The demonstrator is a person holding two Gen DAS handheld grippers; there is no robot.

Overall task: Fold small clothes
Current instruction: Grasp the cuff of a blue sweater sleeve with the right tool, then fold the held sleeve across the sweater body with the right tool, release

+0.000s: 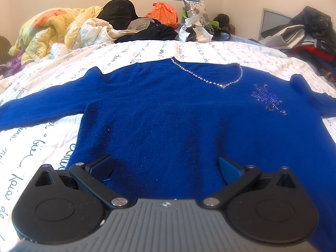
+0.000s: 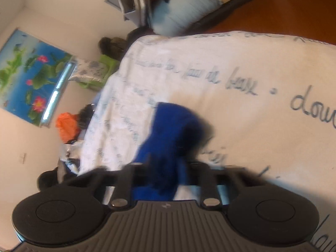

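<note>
Bedsheet [image 2: 262, 67] script reads "dou…" in right view only. Left gripper [image 1: 166, 168] spread over blue sweater [image 1: 168, 113]; right gripper [image 2: 166, 168] pinching its sleeve [image 2: 174, 126].

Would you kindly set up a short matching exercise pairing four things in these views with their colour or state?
Things:
1. sweater
2. plastic bag
3. left hand-held gripper
4. right hand-held gripper

Descriptions:
A. orange, at the far end of the bed
B. shut on a bunched fold of blue fabric
C. deep blue, spread flat with a sparkly neckline
D. jaws wide apart above the hem

Pairs: 1-C, 2-A, 3-D, 4-B
</note>
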